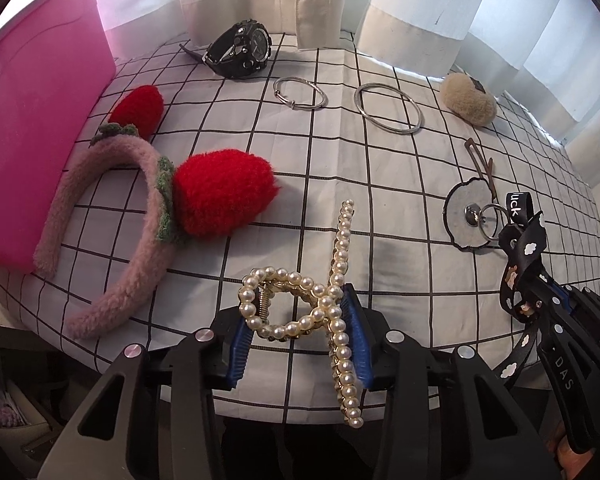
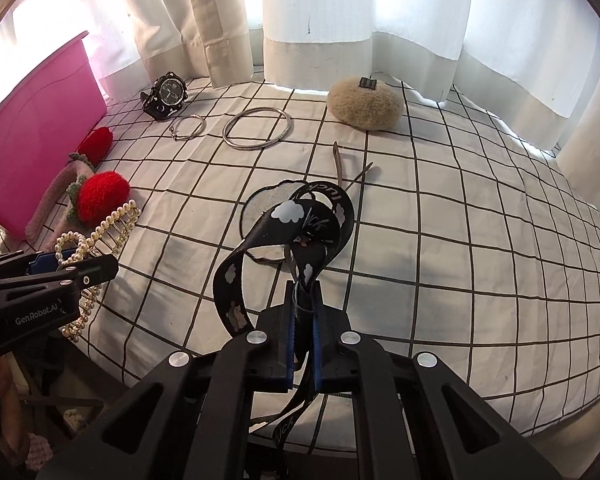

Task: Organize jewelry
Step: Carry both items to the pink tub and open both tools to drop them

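My left gripper is shut on a pearl hair claw and holds it just above the checked cloth; the claw also shows in the right wrist view. My right gripper is shut on a black lanyard strap with white clouds. The strap's key ring hangs beside a round white badge. A pink bin stands at the far left.
On the cloth lie a pink strawberry headband, a black watch, two silver bangles, a beige fluffy clip and a brown hairpin. White curtains hang behind.
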`<state>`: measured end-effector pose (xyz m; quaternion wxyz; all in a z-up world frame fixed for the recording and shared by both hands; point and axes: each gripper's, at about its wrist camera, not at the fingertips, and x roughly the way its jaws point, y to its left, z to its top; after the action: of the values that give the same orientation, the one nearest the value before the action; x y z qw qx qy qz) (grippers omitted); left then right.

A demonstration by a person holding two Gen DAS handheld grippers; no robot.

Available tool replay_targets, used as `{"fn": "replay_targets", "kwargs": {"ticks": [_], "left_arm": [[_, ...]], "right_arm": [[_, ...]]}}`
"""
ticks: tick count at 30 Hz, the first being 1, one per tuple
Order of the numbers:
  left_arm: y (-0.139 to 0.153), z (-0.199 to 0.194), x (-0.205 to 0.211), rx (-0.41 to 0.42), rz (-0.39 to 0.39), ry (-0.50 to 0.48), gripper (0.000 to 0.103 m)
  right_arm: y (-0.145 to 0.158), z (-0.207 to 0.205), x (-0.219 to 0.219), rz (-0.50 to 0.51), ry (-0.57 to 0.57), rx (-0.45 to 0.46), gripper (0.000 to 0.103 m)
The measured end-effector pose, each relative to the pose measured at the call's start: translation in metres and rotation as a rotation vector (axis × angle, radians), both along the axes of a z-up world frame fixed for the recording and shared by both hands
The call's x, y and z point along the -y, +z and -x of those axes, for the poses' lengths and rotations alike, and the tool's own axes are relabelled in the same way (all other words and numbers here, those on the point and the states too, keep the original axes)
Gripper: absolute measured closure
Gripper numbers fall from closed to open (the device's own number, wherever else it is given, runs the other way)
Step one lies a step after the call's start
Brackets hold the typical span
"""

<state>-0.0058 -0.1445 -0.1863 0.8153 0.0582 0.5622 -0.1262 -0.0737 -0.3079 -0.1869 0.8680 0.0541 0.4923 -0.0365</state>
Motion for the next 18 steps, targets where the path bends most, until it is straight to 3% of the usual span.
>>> {"fn": "replay_targets", "kwargs": {"ticks": [18], "left_arm": [[0.1, -0.008, -0.026, 0.215, 0.085, -0.001, 0.062]], "right_arm": [[0.107, -0.022, -0.03, 0.042, 0.061, 0.221, 0.097]]}}
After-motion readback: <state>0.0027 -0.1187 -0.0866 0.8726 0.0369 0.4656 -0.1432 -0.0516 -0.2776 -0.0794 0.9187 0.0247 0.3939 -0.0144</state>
